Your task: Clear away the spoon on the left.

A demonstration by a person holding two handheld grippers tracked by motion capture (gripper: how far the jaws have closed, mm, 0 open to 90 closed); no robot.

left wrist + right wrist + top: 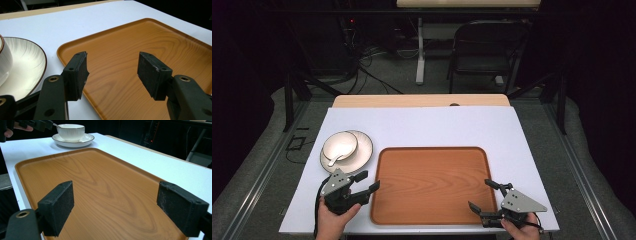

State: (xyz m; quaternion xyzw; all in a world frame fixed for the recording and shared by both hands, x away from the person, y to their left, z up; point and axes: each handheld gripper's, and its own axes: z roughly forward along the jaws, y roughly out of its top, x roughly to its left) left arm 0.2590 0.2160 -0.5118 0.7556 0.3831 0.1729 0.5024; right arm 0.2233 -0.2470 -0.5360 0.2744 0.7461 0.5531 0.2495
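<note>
On the white table cover lies the wooden tray (pixel 430 185), nothing on it. At its left edge the left gripper (pixel 368 181) is released, jaws wide; at its right corner the right gripper (pixel 482 194) too. Beside stands a cup (pixel 339 146) on a saucer (pixel 362 150).

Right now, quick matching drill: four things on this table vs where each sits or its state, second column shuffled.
1. tray
2. bowl
3. left gripper
4. right gripper

A. on the plate
B. open, at the tray's near right corner
C. bare, mid-table
D. open, just below the plate

Pairs: 1-C, 2-A, 3-D, 4-B
</note>
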